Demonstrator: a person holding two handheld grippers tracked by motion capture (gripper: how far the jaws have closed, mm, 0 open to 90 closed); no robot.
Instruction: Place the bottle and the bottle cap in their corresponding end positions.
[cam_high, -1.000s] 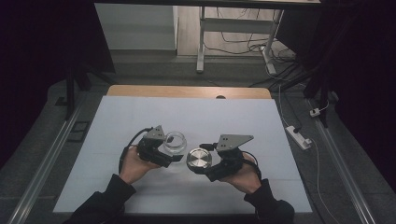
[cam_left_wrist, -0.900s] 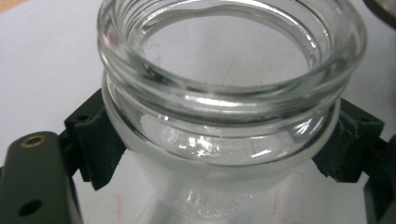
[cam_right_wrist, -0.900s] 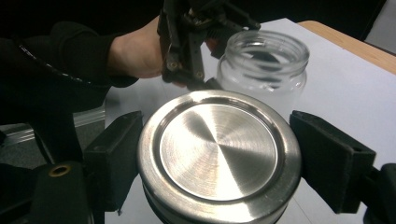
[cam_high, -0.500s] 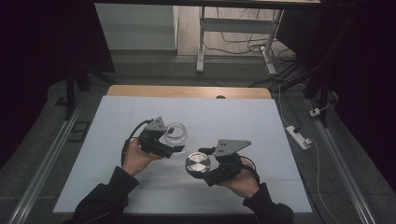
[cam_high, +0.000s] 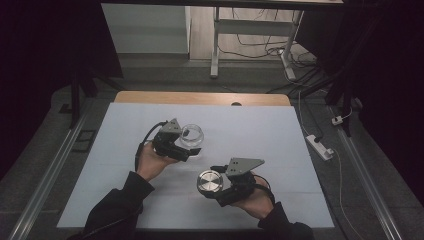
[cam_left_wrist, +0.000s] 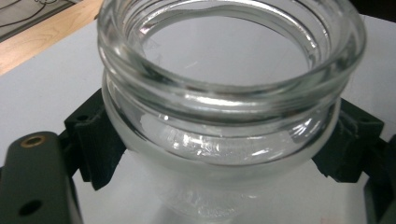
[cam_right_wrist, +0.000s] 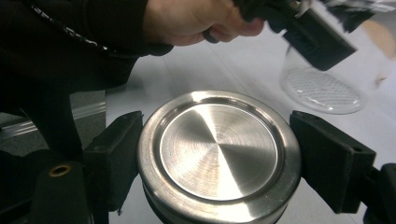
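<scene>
Two grippers, one piece each, so it looks like a lid-on-jar job. Left gripper is clamped around the glass jar, jaws closed on its body just under the threaded neck, and the mouth is open and facing up. From the left gripper view you can see both black jaws pressed against the glass on either side. Right gripper has the metal lid pinched by its rim, jaws closed on opposite edges, flat brushed face up.

What matters for the next move: from the right gripper, the jar sits ahead and off to the left, well apart from the lid, over the white table. In the right gripper view the jar's textured base shows beyond the lid, up and to the right. I can't tell whether the jar is resting on the table or lifted. The lid is level and the jar looks upright, so my guess is the two just need bringing together, lid centred above the mouth, then lowered.
</scene>
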